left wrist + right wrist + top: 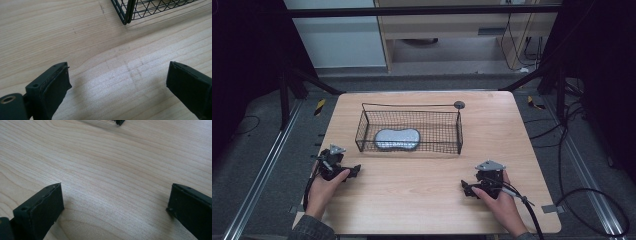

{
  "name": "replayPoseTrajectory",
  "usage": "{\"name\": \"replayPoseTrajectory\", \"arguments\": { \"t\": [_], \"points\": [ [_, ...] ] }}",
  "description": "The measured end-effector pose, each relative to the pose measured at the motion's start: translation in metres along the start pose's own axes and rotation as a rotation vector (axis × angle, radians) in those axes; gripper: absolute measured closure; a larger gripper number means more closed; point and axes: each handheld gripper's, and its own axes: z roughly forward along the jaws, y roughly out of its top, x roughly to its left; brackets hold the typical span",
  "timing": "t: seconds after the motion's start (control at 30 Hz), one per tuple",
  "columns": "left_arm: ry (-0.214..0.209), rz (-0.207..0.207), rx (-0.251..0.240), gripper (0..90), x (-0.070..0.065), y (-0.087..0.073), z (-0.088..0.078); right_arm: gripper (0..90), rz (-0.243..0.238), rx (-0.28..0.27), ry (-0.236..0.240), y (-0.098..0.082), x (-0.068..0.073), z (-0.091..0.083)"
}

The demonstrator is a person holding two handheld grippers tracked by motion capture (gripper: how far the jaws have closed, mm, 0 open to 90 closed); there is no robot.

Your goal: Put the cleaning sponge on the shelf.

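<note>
Wooden table (422, 200), loose black cables (592, 200)

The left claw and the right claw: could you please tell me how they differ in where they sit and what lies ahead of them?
The left claw sits at the table's left edge, close to the wire basket; the right claw sits nearer the person, farther from it. The left gripper view shows a basket corner fairly large; the right gripper view catches just a tip of one. Both are open, empty and low over bare wood.

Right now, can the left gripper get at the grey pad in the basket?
Probably yes. The left gripper is open, the wire basket is open-topped, and the grey pad lies uncovered, so it must go over the near wall.
</note>
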Motion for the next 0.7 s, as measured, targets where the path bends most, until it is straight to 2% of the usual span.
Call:
{"name": "replayPoseTrajectory", "arguments": {
  "t": [0.1, 0.23, 0.47, 0.53, 0.7],
  "points": [
    [-0.002, -0.003, 0.008, 4.1, 0.001, -0.001, 0.004, 0.4, 0.0, 0.0, 0.001, 0.0, 0.0, 0.0],
    [-0.011, -0.021, -0.005, 2.7, 0.003, -0.003, 0.007, 0.4, 0.0, 0.0, 0.001, 0.0, 0.0, 0.0],
    [-0.017, -0.028, -0.044, 0.0, 0.003, -0.008, 0.008, 0.4, 0.0, 0.0, 0.001, 0.0, 0.0, 0.0],
    [-0.021, -0.03, -0.09, 0.0, 0.003, -0.012, 0.009, 0.4, 0.0, 0.0, 0.001, 0.0, 0.0, 0.0],
    [-0.02, -0.029, -0.09, 0.0, 0.003, -0.012, 0.009, 0.4, 0.0, 0.001, 0.001, 0.0, 0.0, 0.0]
  ]
}}
